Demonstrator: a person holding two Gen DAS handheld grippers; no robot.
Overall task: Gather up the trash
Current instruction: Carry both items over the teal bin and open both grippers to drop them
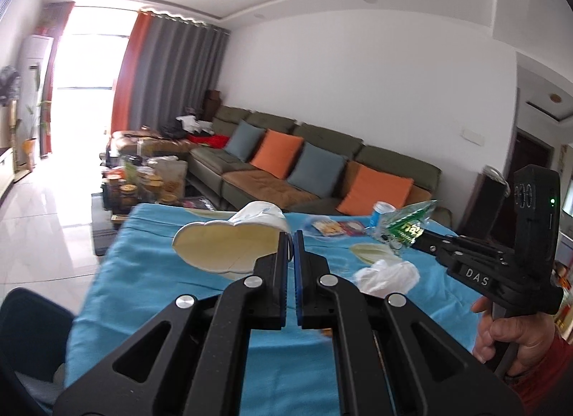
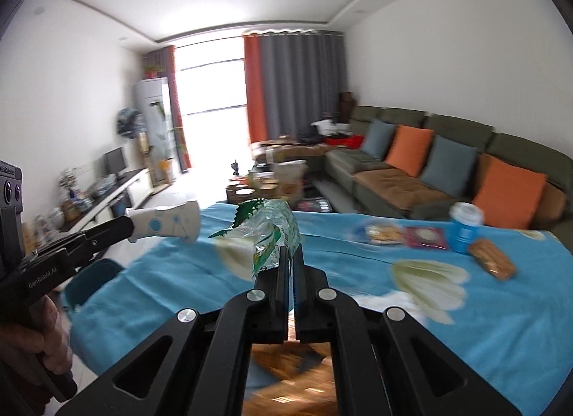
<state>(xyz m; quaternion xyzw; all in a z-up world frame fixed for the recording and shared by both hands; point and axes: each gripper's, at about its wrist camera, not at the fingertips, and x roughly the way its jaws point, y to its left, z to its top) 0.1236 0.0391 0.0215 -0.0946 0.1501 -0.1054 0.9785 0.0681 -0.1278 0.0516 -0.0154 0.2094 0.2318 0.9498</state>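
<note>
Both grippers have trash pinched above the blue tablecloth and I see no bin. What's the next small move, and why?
Probably carry both pieces off the table toward a bin. The left gripper is shut on the crushed paper cup, the right gripper on the green wrapper, so neither is free for the crumpled white plastic on the tablecloth.

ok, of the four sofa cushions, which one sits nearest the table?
The orange cushion at the sofa's right end, just behind the blue cup. The other orange one and both grey-blue ones sit farther along toward the curtains.
</note>
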